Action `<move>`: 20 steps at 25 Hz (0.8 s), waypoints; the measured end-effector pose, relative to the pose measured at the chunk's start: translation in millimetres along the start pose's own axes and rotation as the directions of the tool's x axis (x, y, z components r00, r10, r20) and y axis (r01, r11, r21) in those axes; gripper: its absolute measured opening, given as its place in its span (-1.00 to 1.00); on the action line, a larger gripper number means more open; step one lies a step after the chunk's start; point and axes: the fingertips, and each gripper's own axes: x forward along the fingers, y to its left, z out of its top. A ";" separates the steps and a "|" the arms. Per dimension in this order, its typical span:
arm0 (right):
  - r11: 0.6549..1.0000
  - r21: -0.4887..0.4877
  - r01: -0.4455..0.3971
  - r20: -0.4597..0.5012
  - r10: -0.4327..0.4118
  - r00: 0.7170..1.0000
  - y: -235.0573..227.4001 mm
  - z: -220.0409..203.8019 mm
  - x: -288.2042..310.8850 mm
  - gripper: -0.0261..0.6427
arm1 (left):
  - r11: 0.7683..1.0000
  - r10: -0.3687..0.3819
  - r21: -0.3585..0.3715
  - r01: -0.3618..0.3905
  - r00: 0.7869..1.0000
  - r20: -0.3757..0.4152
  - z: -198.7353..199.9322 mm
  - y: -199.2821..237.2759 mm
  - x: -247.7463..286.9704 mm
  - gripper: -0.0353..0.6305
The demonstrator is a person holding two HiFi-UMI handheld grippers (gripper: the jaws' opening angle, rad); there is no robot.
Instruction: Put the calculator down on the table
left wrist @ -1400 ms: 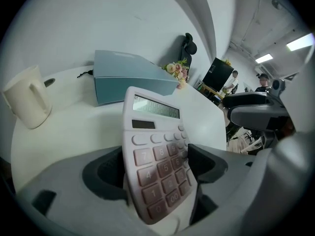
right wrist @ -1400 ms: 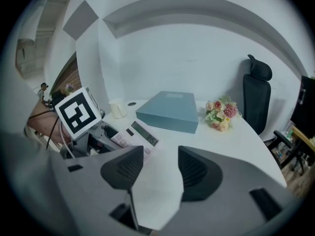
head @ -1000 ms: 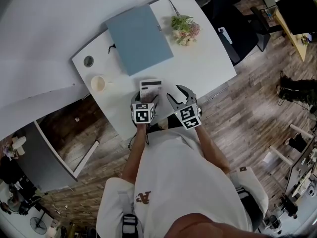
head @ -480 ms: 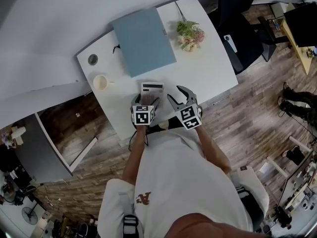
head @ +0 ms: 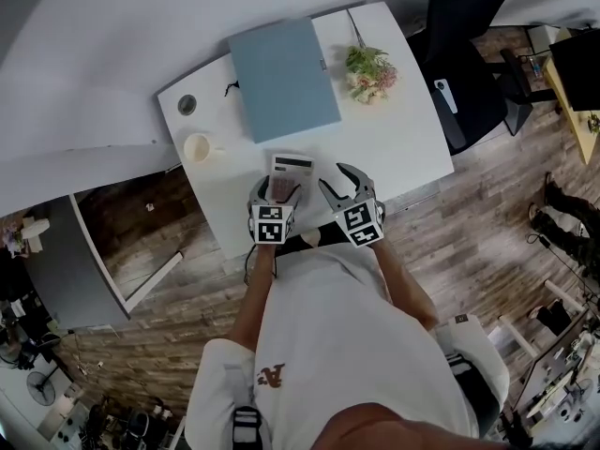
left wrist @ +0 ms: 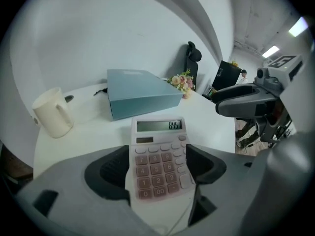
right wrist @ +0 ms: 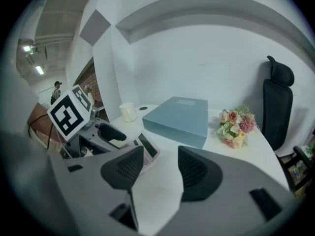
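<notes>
A white calculator (head: 291, 170) with pinkish keys lies on the white table (head: 403, 129) near its front edge. In the left gripper view the calculator (left wrist: 160, 132) shows digits on its display and reaches back between my jaws. My left gripper (head: 277, 188) straddles its near end; the jaws are closing, and I see no pad pressing on it. To the right, my right gripper (head: 337, 178) hangs over bare table, jaws apart and empty. In the right gripper view the right gripper (right wrist: 161, 159) has the calculator (right wrist: 147, 149) just to its left.
A flat blue box (head: 284, 78) lies behind the calculator, with a flower bunch (head: 370, 71) to its right. At the left stand a cream cup (head: 199, 147) and a cable hole (head: 187, 104). A black office chair (head: 469, 36) stands past the table's right end.
The head view has drifted, so the table sits a little further right and lower in the picture. The calculator and both grippers keep their places relative to one another.
</notes>
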 end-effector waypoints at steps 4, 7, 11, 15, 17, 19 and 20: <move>1.000 -0.018 0.005 0.056 -0.004 0.998 -1.0 19.5 -11.7 -0.28 | 0.998 0.038 0.049 -0.044 0.993 0.116 29.1 -0.2 -20.8 0.04; 0.999 -0.032 0.009 0.108 -0.006 0.994 -1.1 37.1 -21.3 -0.30 | 0.994 0.059 0.075 -0.074 0.979 0.195 52.3 -2.4 -39.3 -0.06; 0.999 -0.042 0.021 0.189 -0.013 0.982 -1.9 65.1 -34.8 -0.34 | 0.988 0.071 0.111 -0.109 0.950 0.304 83.4 -7.3 -64.8 -0.15; 0.995 -0.073 0.062 0.270 -0.040 0.962 -5.3 96.5 -51.5 -0.45 | 0.978 0.079 0.142 -0.152 0.904 0.420 118.2 -8.9 -94.3 -0.30; 0.992 -0.083 0.091 0.317 -0.060 0.946 -6.2 114.3 -60.9 -0.55 | 0.973 0.073 0.161 -0.167 0.877 0.474 136.3 -8.4 -108.8 -0.38; 0.989 -0.088 0.116 0.353 -0.078 0.932 -3.9 131.0 -70.2 -0.66 | 0.968 0.060 0.178 -0.178 0.851 0.521 152.4 -7.1 -123.7 -0.48; 0.988 -0.091 0.128 0.364 -0.087 0.927 -2.1 138.5 -74.9 -0.70 | 0.965 0.053 0.187 -0.182 0.838 0.542 159.7 -6.6 -131.7 -0.53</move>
